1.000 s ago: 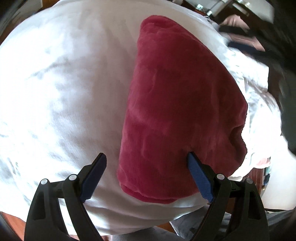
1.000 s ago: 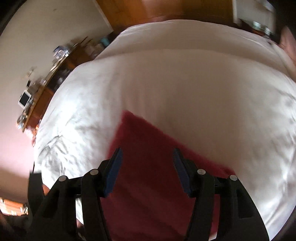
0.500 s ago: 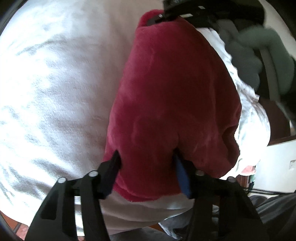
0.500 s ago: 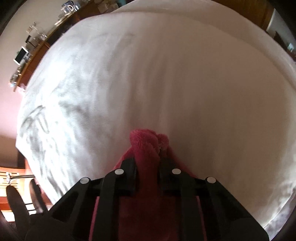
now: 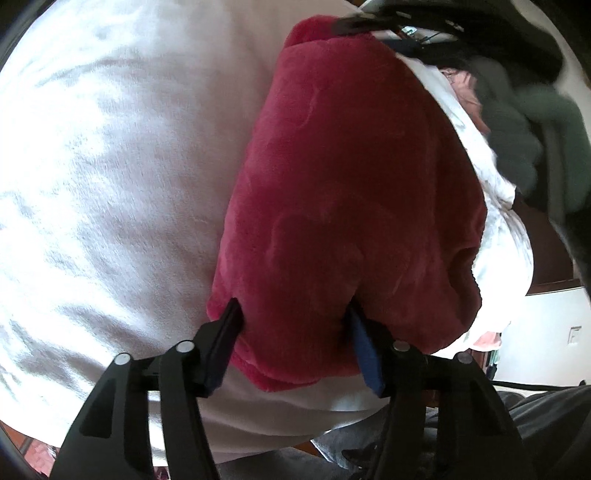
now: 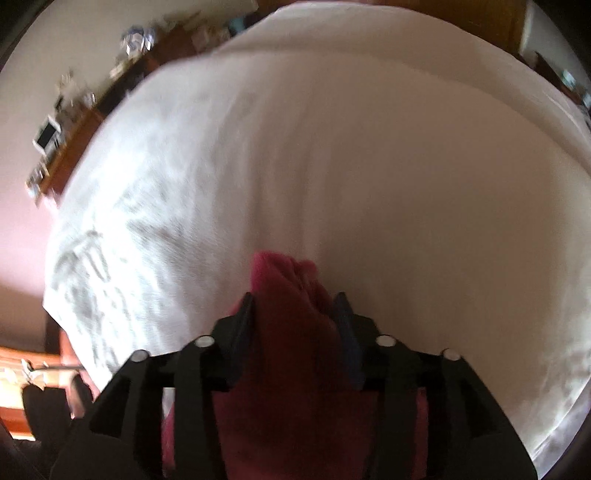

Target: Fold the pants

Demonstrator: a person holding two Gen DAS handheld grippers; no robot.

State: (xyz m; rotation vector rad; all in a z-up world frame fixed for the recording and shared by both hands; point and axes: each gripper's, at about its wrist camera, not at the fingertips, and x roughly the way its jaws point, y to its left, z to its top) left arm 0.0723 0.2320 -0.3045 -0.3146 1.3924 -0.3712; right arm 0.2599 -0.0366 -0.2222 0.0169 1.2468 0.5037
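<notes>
**Red pants on white bed, both grippers at the fabric, jaws parting**

White bedding (image 5: 110,184) fills most of the left wrist view, wrinkled and brightly lit. On it lies the red plush pants (image 5: 351,192), a long folded slab running from near the lens up toward the top of the frame, close to the right edge of the bed. Left gripper (image 5: 295,321) points steeply down at the near end of the pants. Its two fingers straddle that end: the left finger sits at the outer fabric edge, the blue-padded right finger presses into a dent in the pile. Jaws are opening, with fabric between them; the cloth looks gathered between the pads, so grip reads as clamped on the pants. At top, the right gripper (image 5: 373,24) shows as a dark bar at the far end of the pants. A person's grey-green sleeve (image 5: 524,122) is blurred at upper right. Wall with a switch plate (image 5: 574,334) at right.

Right wrist view: same white bedding, blurred, with a cluttered wooden dresser (image 6: 74,122) along the wall at upper left. Right gripper (image 6: 293,306) holds a bunched ridge of pants between its fingers; a red tuft pokes out past the tips. Jaws are opening, fabric bulging against both pads. More red cloth hangs below the gripper body.
</notes>
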